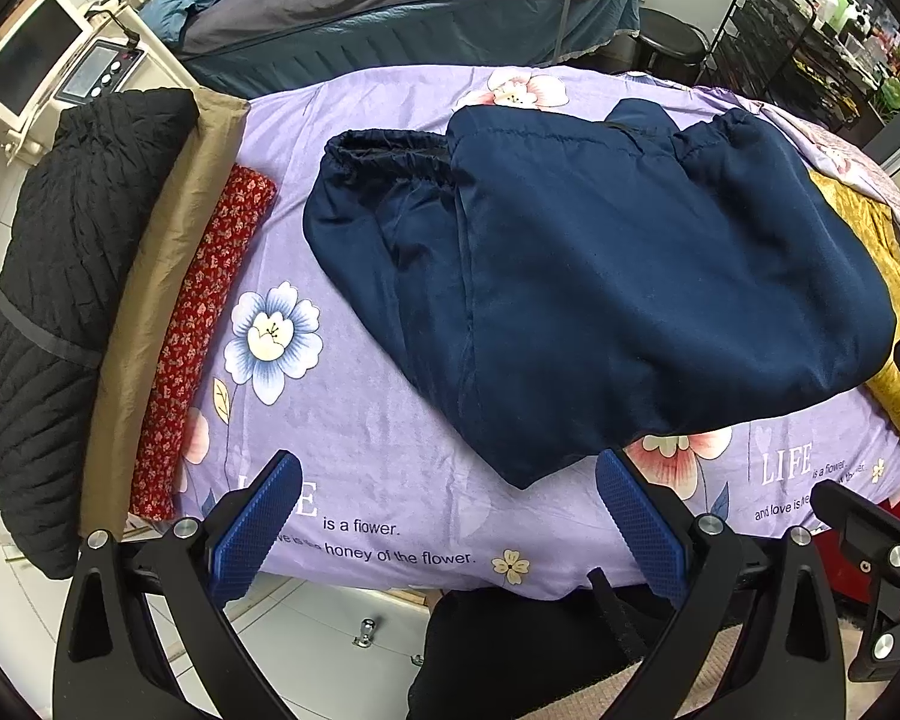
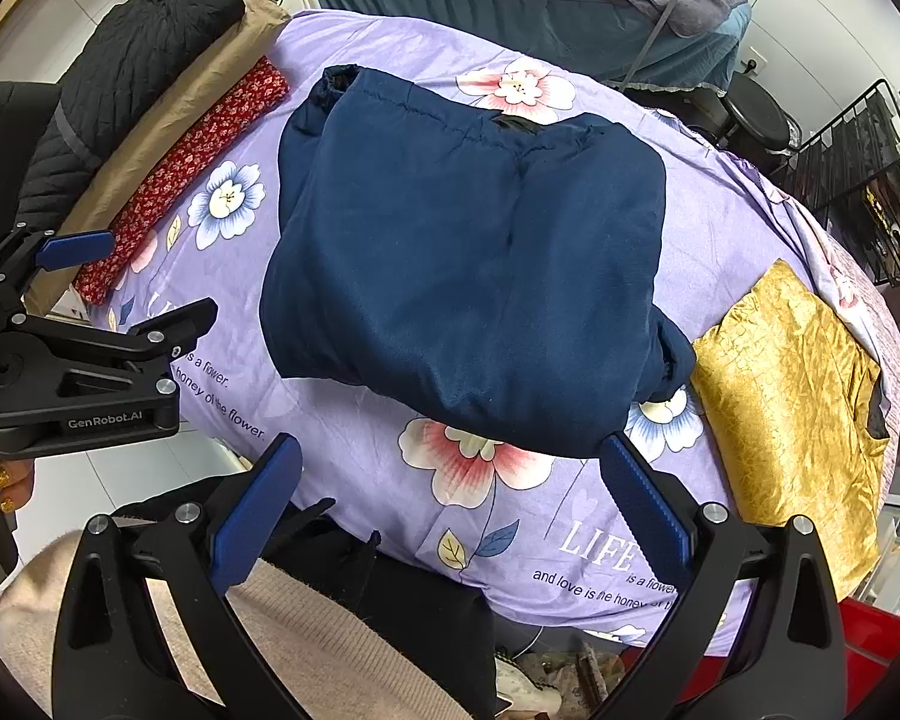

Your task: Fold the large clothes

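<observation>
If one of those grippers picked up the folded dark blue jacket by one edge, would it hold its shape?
Probably not. The jacket looks soft and puffy, with rounded folds, so it would likely sag and unfold. Its smooth, slightly shiny cloth may slip between the fingers. It looks bulky yet probably light, so a push might slide it across the flowered sheet.

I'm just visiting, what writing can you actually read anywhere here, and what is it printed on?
"LIFE is a flower. and love is the honey of the flower." - printed on the purple floral sheet, partly covered in places.
"GenRobot.AI" - on the black body of the left gripper.
The control panel beside the monitor: too small to read.
</observation>
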`<state>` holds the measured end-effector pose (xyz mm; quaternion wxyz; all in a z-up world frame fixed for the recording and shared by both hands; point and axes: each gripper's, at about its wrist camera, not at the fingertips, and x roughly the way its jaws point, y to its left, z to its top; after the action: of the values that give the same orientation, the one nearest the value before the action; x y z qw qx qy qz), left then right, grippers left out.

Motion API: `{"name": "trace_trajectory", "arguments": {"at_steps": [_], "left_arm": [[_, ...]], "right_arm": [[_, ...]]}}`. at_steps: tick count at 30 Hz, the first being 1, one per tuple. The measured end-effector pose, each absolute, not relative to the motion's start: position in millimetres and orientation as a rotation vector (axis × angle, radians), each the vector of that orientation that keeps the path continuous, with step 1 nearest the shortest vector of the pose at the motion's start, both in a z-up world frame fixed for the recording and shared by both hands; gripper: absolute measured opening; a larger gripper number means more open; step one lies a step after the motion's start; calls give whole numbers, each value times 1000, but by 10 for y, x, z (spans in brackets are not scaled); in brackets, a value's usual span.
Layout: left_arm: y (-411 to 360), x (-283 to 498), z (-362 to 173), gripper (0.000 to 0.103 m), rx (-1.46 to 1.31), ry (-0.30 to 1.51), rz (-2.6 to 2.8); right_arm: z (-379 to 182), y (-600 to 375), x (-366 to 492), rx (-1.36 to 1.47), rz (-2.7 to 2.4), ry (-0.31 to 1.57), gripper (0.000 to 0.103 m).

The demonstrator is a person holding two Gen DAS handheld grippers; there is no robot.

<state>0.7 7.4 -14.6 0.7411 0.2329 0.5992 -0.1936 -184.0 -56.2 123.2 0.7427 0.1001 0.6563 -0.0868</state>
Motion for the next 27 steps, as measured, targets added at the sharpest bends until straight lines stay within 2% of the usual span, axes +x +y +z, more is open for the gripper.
{"name": "trace_trajectory", "arguments": {"at_steps": [27], "left_arm": [[4,106,-223,96,475,1321,-495]], "right_arm": [[1215,-572,-1797,218,-175,1450,98]]}}
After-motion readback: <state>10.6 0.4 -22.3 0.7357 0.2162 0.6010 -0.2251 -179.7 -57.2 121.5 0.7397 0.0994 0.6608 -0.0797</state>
